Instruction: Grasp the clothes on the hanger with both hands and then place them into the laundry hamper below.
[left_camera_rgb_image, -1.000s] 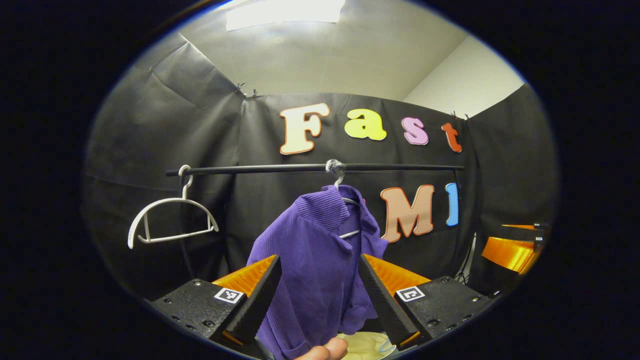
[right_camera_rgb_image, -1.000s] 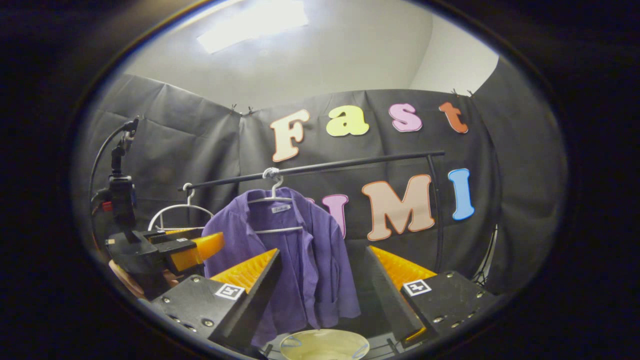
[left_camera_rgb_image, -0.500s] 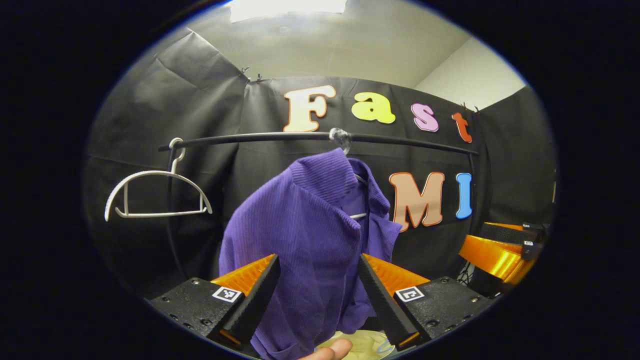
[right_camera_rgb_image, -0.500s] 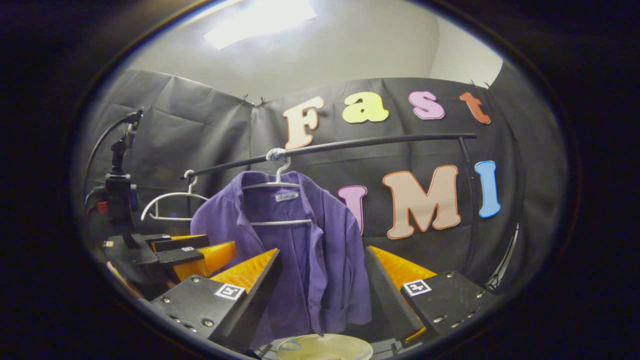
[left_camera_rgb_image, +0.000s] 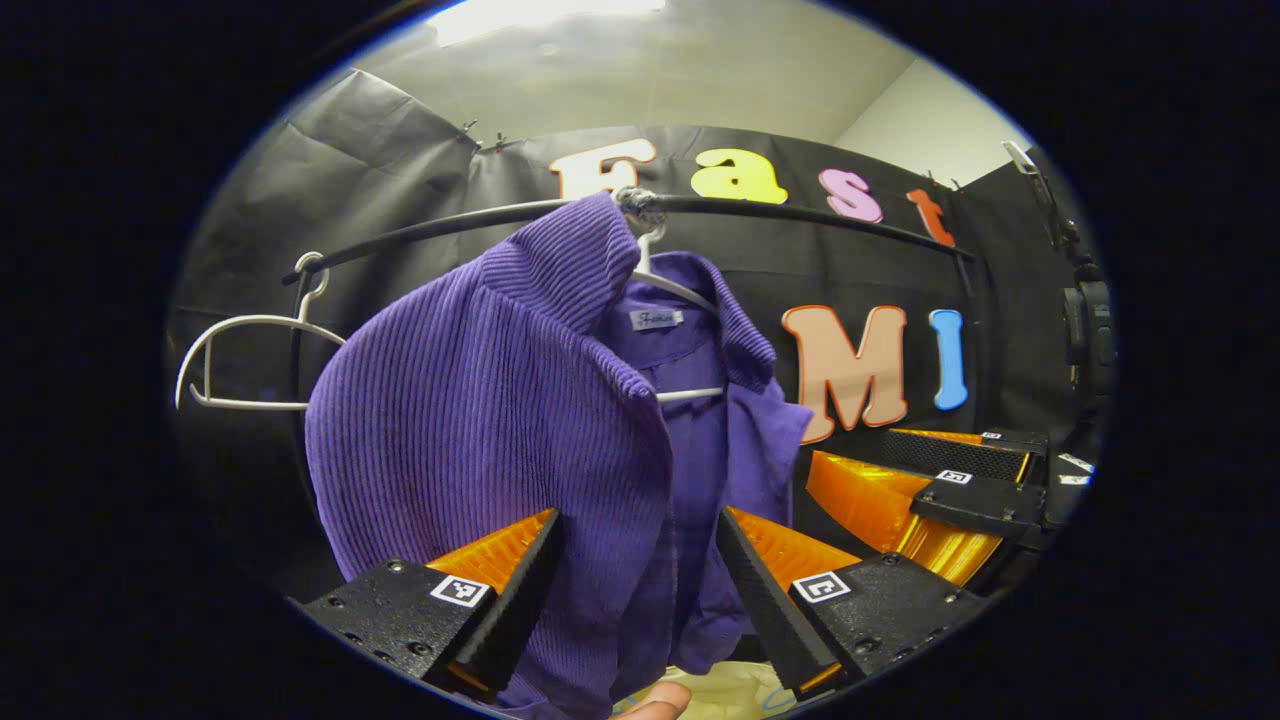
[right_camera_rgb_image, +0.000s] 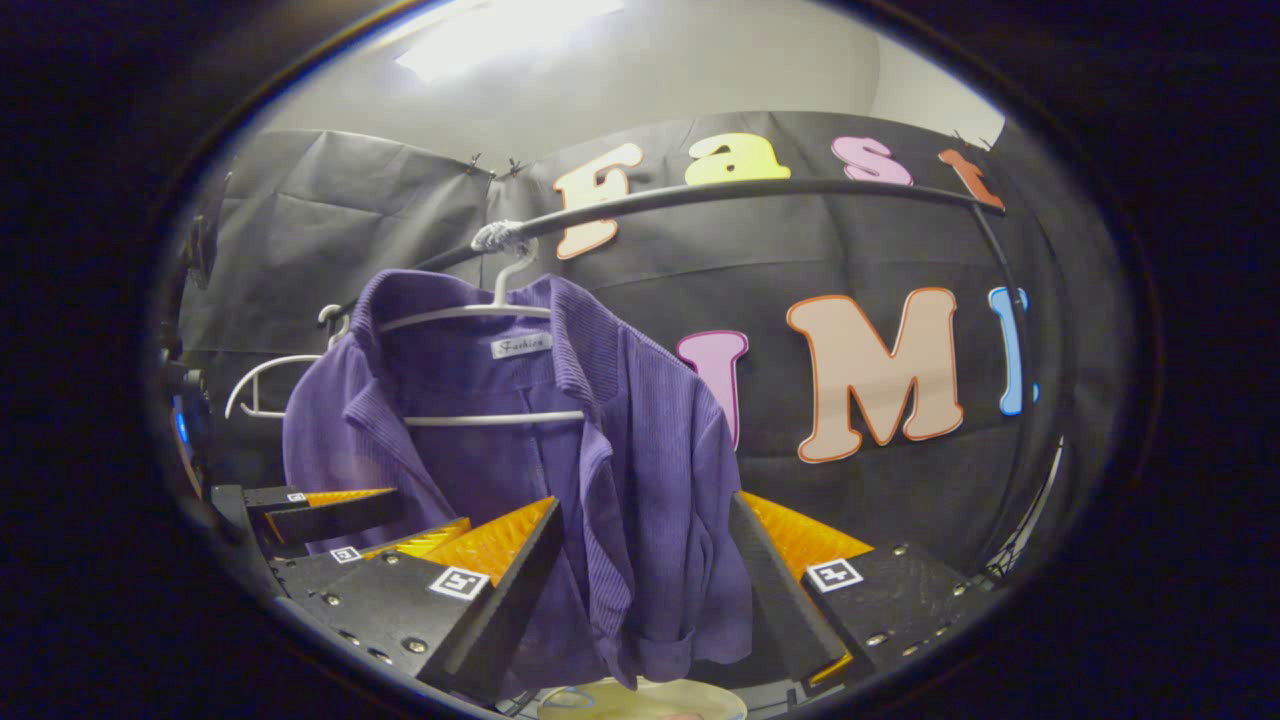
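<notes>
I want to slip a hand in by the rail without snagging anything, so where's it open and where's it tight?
Open: the rail right of the purple shirt, up to its end post. Tight: between the shirt and the empty white hanger on the left, and in front, where both open grippers flank the shirt.

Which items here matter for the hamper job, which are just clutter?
Job:
purple shirt
white hanger under it
laundry hamper rim
left gripper
right gripper

Lying about:
empty white hanger
black rail
</notes>
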